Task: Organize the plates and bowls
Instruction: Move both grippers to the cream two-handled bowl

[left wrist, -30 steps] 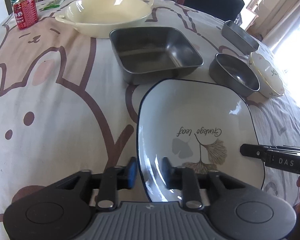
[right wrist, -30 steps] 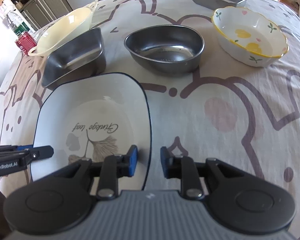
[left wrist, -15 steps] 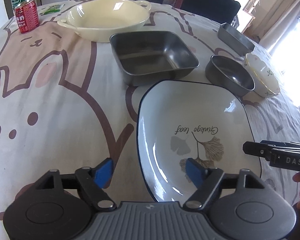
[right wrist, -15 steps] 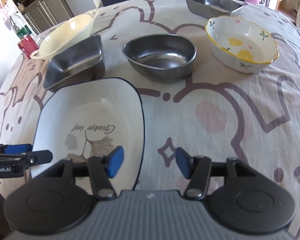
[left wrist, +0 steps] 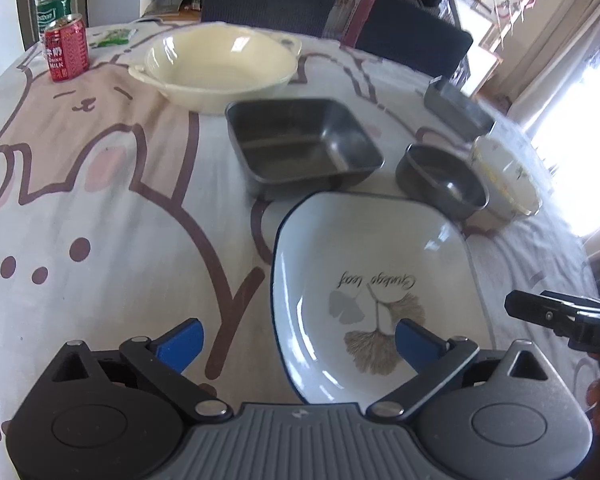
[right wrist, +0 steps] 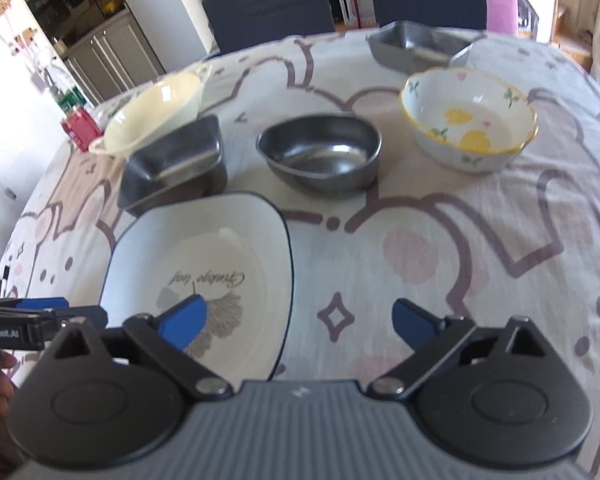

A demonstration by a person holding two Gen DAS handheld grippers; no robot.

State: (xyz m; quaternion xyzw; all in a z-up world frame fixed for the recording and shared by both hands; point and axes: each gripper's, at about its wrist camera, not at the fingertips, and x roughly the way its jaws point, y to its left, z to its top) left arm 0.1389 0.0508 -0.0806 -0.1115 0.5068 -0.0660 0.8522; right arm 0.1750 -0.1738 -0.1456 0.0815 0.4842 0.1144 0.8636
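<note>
A white square plate (left wrist: 372,264) with a dark blue rim and a leaf drawing lies flat on the tablecloth. My left gripper (left wrist: 298,342) hangs over its left edge with its jaws opening wide. The rim lies between the blue fingertips (left wrist: 180,340), which do not touch it. My right gripper (right wrist: 299,320) straddles the right edge of the plate (right wrist: 204,248) the same way, jaws opening, pads clear of the rim. Behind the plate stand a square steel pan (left wrist: 300,140), an oval steel bowl (right wrist: 320,152) and a flowered ceramic bowl (right wrist: 468,116).
A cream two-handled dish (left wrist: 220,64) sits at the back left and a steel loaf tray (right wrist: 416,48) at the back right. A red can (left wrist: 66,54) and a bottle (left wrist: 52,8) stand at the far left corner. Dark chairs (right wrist: 268,4) line the far side.
Both grippers were closed on the plate's side rims; they have let go, spread wide, and pulled up and back a little. The plate stays on the cloth.
</note>
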